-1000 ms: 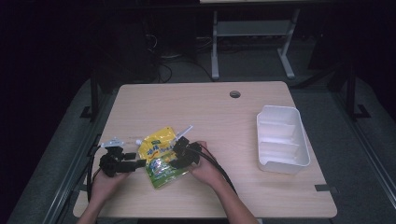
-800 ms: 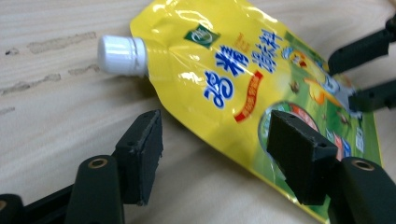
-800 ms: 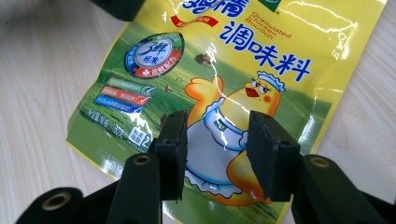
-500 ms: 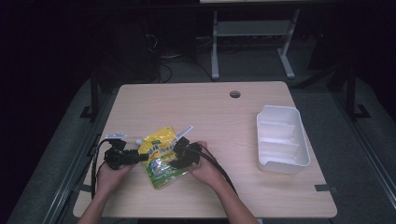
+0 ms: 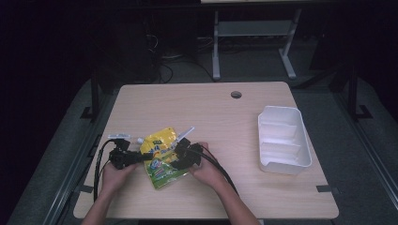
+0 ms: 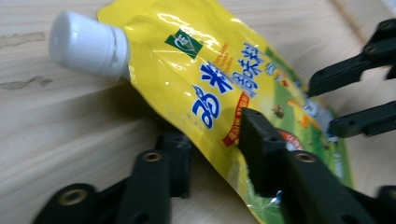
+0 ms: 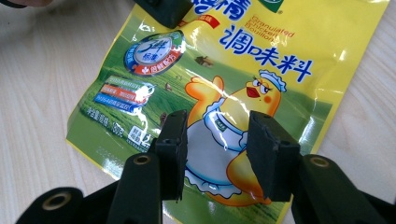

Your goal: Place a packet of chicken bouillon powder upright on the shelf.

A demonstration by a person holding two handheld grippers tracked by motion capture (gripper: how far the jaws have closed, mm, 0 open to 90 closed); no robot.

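A yellow and green spouted pouch (image 5: pixel 162 159) with a white cap (image 6: pixel 88 44) lies flat on the table near its front left. My left gripper (image 5: pixel 140 157) comes at it from the left. Its jaws stand open astride the pouch's edge (image 6: pixel 215 154), one jaw on the printed face and the other on the wood beside it. My right gripper (image 5: pixel 176 157) hovers over the pouch's lower right part, open (image 7: pixel 217 149), with the cartoon chicken print (image 7: pixel 233 116) between its fingers (image 7: pixel 173 140). The right gripper's fingers (image 6: pixel 355 70) show beyond the pouch in the left gripper view.
A white compartment tray (image 5: pixel 300 159) stands at the right side of the table. A thin white object (image 5: pixel 187 131) lies just beyond the pouch. A cable hole (image 5: pixel 236 94) sits near the far edge. Cables trail from both grippers toward the front edge.
My left gripper has slid right toward the pouch until its jaws straddle the pouch's edge. The right gripper and the pouch have stayed in place.
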